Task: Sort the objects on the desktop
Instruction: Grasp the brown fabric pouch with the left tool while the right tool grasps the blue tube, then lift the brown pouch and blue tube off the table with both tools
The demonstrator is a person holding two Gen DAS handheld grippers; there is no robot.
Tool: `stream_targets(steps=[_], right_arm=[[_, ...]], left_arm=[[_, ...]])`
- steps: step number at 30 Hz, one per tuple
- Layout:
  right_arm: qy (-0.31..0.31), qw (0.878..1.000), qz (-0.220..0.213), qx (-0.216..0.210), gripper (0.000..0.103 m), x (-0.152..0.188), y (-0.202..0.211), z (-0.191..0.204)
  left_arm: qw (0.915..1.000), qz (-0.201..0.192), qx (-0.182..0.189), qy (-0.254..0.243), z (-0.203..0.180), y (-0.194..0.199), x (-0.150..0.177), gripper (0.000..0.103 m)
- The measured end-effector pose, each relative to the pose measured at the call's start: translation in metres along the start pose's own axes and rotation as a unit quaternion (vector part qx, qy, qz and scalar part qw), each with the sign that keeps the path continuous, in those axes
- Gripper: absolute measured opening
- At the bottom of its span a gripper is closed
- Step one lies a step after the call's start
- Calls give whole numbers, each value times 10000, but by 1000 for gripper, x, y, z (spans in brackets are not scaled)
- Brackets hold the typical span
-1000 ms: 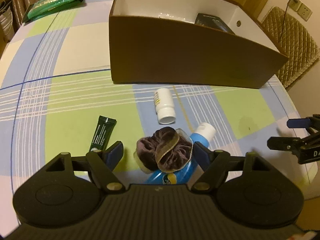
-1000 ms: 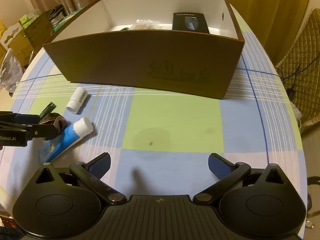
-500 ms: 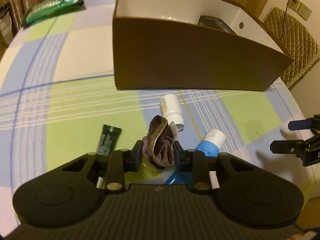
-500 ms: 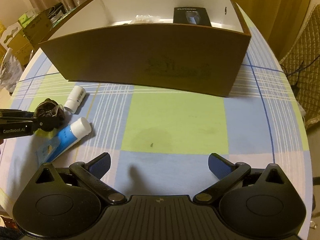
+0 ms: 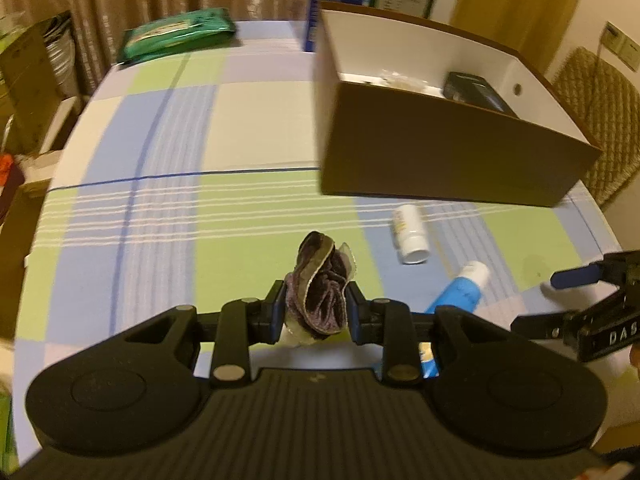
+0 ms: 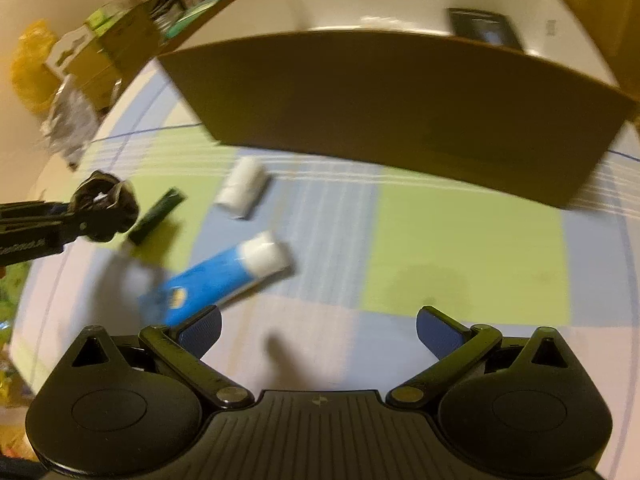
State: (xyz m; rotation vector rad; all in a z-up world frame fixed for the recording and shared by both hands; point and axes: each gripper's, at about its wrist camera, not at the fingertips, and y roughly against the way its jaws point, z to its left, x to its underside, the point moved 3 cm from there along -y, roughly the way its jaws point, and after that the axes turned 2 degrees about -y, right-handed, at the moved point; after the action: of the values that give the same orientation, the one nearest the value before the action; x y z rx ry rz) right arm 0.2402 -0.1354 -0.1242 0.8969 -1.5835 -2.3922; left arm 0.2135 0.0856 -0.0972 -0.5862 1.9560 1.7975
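At lower centre of the left wrist view, the left gripper (image 5: pixel 316 312) is pinching the soft, light scrunchie (image 5: pixel 320 292) across its bunched middle (it is squashing readily), while the right gripper (image 6: pixel 318 330) is hanging spread and empty.

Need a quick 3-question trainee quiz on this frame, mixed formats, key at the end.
1. True or false: the left gripper is shut on the crumpled dark purple fabric scrunchie.
2. The blue squeeze tube with a white cap lies: A) inside the brown cardboard box with a white interior; B) on the checked tablecloth in front of the box; C) between the right gripper's fingers.
3. Fill in: the small white pill bottle lies on its ____ on the cloth.

Key: 1 true; 2 B; 3 side.
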Motion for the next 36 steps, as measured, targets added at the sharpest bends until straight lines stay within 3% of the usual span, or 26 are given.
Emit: stream_targets(steps=[4,6,7,12,18,21,29,36], right_arm=[[145,9997,94,-153,100,-2,-15,24],[161,9997,72,-172,87,-3,-22,35],[93,9998,68,-164,74,-4,-26,38],[-572,9983,24,-131,73,-11,-38,43],[-703,9971,-154,245,73,-19,-45,52],[-482,9969,-237,581,64,-22,-48,58],[820,9925,-57,908,20,-16,-50,63],[847,9922,-47,915,20,-1,-34,29]], left_arm=[[9997,-32,-154,210,19,7,5,25],[9994,-36,-217,283,27,10,8,25],[9992,-37,-252,314,31,11,9,26],[9984,-42,-334,444,48,15,13,26],[9983,26,-299,492,63,10,19,26],[9986,45,-242,477,68,6,18,26],[9994,121,6,318,79,-7,11,26],[9995,185,218,156,79,-20,6,26]])
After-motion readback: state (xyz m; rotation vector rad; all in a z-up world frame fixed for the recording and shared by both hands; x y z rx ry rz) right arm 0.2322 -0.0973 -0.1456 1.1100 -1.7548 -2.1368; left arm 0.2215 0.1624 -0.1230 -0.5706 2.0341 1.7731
